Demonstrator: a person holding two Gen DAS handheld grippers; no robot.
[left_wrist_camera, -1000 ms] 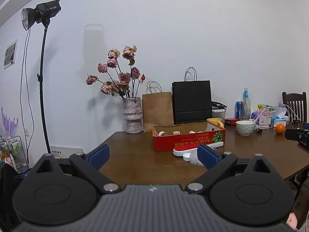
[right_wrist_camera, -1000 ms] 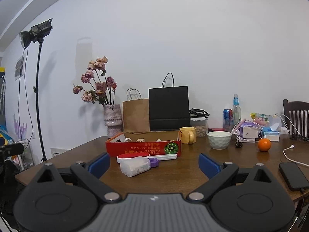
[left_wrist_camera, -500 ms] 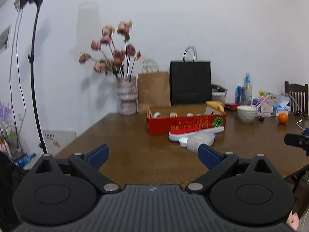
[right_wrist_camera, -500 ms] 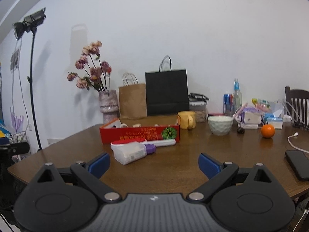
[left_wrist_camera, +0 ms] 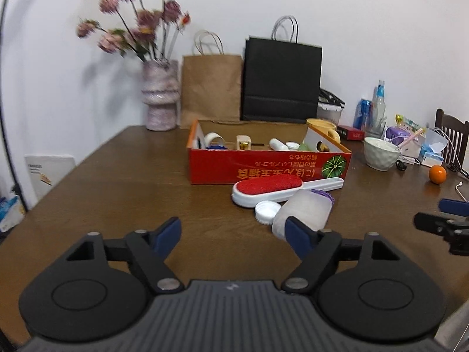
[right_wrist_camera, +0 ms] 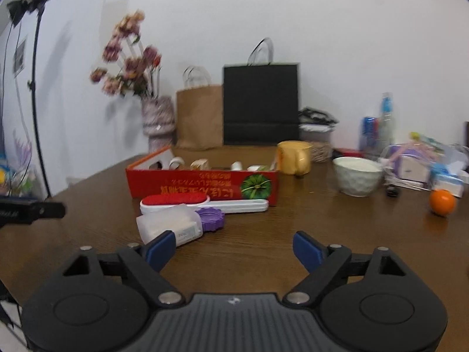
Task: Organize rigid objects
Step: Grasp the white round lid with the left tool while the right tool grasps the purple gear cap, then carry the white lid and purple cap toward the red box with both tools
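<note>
A red cardboard box [left_wrist_camera: 263,167] [right_wrist_camera: 202,186] holding several small items stands mid-table. In front of it lie a white lint brush with a red pad [left_wrist_camera: 272,189] [right_wrist_camera: 187,202], a clear plastic jar on its side [left_wrist_camera: 304,212] [right_wrist_camera: 167,226] with a purple lid [right_wrist_camera: 209,218], and a white cap [left_wrist_camera: 266,209]. My left gripper [left_wrist_camera: 234,234] is open and empty above the table, its right fingertip just before the jar. My right gripper [right_wrist_camera: 234,249] is open and empty, its left fingertip near the jar.
A flower vase [left_wrist_camera: 159,99], a brown paper bag [left_wrist_camera: 209,88] and a black bag [left_wrist_camera: 281,79] stand behind the box. A yellow mug [right_wrist_camera: 294,157], a white bowl [right_wrist_camera: 357,176], an orange [right_wrist_camera: 442,202] and bottles are to the right.
Both grippers have moved forward and tilted down towards the table; the box, brush and jar now appear closer. Both jaws stay open.
</note>
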